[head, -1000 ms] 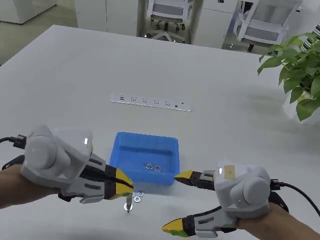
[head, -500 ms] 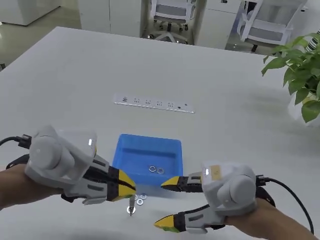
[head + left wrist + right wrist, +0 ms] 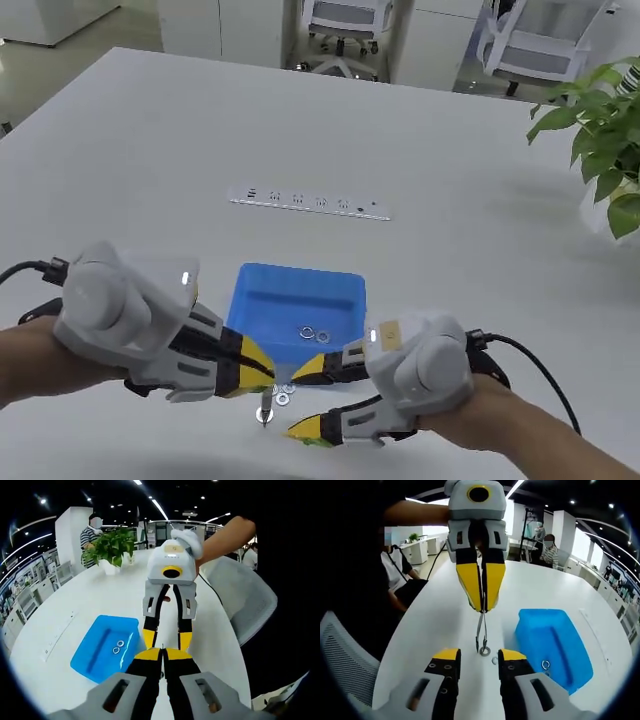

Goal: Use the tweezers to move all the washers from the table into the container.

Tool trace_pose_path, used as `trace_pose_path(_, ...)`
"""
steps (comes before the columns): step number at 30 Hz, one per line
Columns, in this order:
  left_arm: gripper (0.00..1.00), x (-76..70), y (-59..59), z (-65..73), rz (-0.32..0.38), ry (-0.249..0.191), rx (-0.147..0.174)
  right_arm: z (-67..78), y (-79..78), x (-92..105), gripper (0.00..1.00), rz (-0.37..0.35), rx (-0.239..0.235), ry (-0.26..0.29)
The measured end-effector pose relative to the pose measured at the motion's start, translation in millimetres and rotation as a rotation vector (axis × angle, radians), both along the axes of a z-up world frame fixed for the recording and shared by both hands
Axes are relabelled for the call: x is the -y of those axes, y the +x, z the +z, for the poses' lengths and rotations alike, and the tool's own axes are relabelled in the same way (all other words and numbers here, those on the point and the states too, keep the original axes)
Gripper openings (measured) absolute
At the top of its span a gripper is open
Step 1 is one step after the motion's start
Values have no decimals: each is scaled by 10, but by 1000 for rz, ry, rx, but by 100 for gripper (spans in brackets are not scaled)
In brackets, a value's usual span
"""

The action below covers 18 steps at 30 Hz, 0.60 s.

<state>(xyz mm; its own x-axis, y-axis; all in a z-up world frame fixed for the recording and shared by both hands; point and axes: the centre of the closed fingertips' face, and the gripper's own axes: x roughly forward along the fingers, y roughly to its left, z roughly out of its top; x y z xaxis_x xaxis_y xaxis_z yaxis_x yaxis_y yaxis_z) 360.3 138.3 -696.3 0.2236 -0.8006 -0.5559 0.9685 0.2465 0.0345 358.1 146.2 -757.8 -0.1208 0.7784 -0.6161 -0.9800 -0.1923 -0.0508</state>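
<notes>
My left gripper (image 3: pixel 258 372) is shut on thin metal tweezers (image 3: pixel 263 408), which point down at the table just in front of the blue container (image 3: pixel 262 292). In the right gripper view the tweezers (image 3: pixel 481 625) hang from the left gripper (image 3: pixel 482 607), and their tips rest at a washer (image 3: pixel 484 651) on the table. A second loose washer (image 3: pixel 494 660) lies beside it. My right gripper (image 3: pixel 298 405) is open and faces the left one, its jaws on either side of the loose washers (image 3: pixel 284 396). Two washers (image 3: pixel 314 334) lie inside the container.
A white power strip (image 3: pixel 308 203) lies on the table beyond the container. A green plant (image 3: pixel 600 140) stands at the table's far right edge. Office chairs (image 3: pixel 340 25) stand behind the table. The table's near edge is close below both grippers.
My right gripper has moved left, towards the tweezers and the loose washers. The left gripper has stayed over the same spot with the tweezers.
</notes>
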Motion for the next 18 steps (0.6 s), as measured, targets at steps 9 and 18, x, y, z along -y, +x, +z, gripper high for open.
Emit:
trace_pose_path(9, 5, -14, 5, -4, -5, 6, -3, -74, -16, -102, 25, 31, 4, -19)
trace_pose_path(18, 5, 1, 14, 1, -4, 5, -8, -130, -18, -175, 18, 64, -1, -44)
